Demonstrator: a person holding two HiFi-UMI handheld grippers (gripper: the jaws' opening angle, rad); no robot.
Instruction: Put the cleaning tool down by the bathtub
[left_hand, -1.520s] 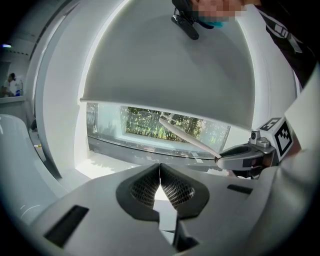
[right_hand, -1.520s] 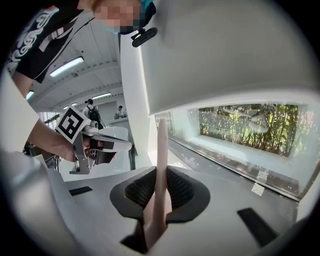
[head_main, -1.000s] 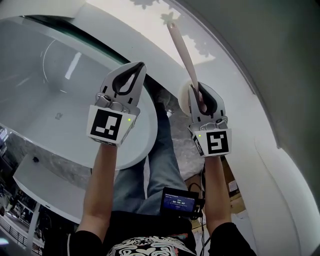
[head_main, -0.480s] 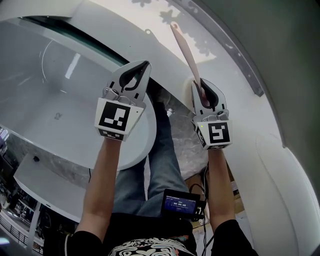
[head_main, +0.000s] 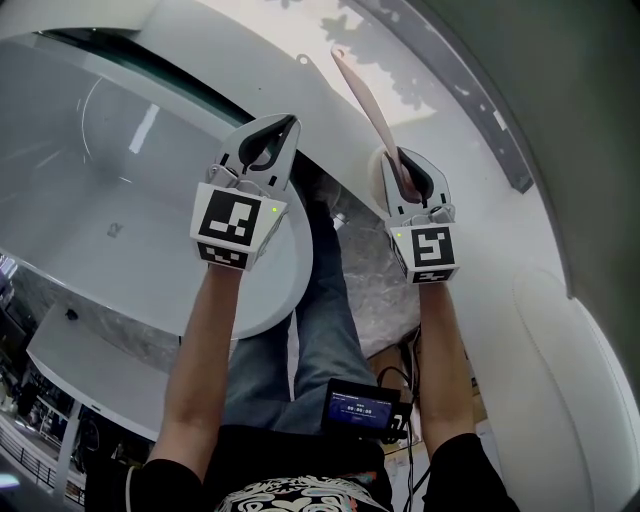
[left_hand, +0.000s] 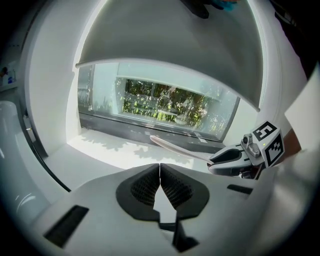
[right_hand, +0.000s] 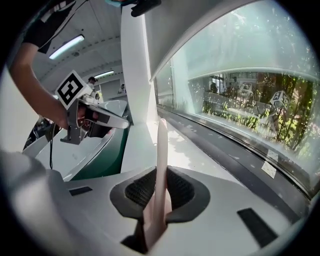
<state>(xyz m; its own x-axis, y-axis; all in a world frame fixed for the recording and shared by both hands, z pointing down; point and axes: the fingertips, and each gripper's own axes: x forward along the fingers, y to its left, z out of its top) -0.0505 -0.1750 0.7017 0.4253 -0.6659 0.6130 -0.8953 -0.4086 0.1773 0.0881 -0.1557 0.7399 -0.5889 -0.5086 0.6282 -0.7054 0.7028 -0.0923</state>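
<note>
A long pale pink cleaning tool handle (head_main: 368, 107) sticks forward out of my right gripper (head_main: 404, 166), which is shut on it, over the white ledge (head_main: 440, 150) beside the bathtub (head_main: 120, 190). In the right gripper view the handle (right_hand: 161, 165) runs up between the dark pads, its lower end hidden. The left gripper view shows it (left_hand: 175, 148) from the side with the right gripper (left_hand: 235, 157). My left gripper (head_main: 272, 135) hovers shut and empty over the tub's rim; its pads (left_hand: 160, 185) meet with nothing between.
A wide white sill (left_hand: 115, 150) runs under a curved window (right_hand: 250, 105) along the ledge. The person's legs in jeans (head_main: 320, 320) stand between tub and ledge. A small screen device (head_main: 358, 405) hangs at the waist. A white side table (head_main: 90, 380) sits lower left.
Both grippers have edged forward and slightly left. The pink handle has swung with the right gripper and now points more to the upper left.
</note>
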